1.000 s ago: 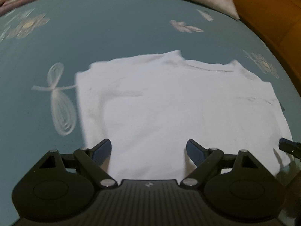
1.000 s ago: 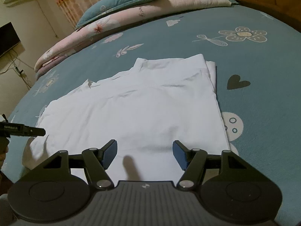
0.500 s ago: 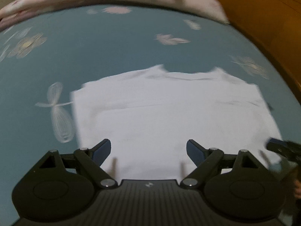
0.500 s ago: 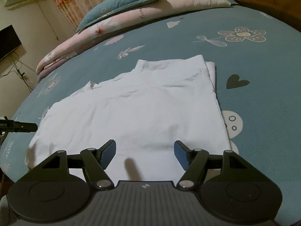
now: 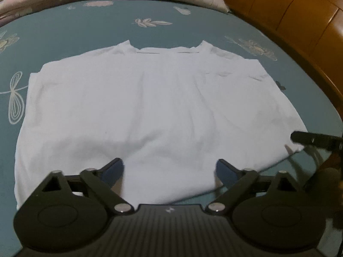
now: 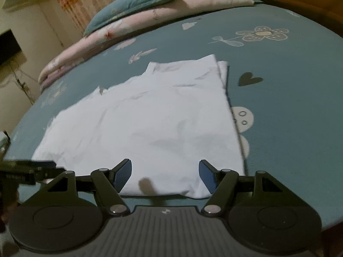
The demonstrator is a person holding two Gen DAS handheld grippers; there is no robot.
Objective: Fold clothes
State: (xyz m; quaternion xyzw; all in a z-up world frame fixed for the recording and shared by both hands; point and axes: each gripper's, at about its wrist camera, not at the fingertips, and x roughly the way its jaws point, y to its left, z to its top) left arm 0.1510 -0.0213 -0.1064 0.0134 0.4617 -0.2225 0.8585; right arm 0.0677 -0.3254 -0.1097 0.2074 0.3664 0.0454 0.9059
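A white T-shirt (image 5: 154, 107) lies flat on the teal bedsheet (image 5: 70, 32), collar at the far side and both side edges folded in. My left gripper (image 5: 169, 167) hovers over the near hem with its jaws opening wide; no cloth is pinched between them. In the right wrist view the same shirt (image 6: 150, 124) stretches away to the left, and my right gripper (image 6: 165, 171) hangs open over its near right corner, holding nothing. Each gripper's dark fingertip shows at the edge of the other's view: the right one (image 5: 310, 139) and the left one (image 6: 27, 167).
A pink floral quilt (image 6: 133, 23) and a teal pillow (image 6: 133, 2) lie along the head of the bed. A wooden bed frame (image 5: 300, 21) curves round the right side. A dark screen (image 6: 8, 47) hangs on the wall at left.
The left gripper has slid along the hem and rolled, so the shirt now sits centred and closer in its view. Its jaws stand a little wider. The right gripper has shifted slightly.
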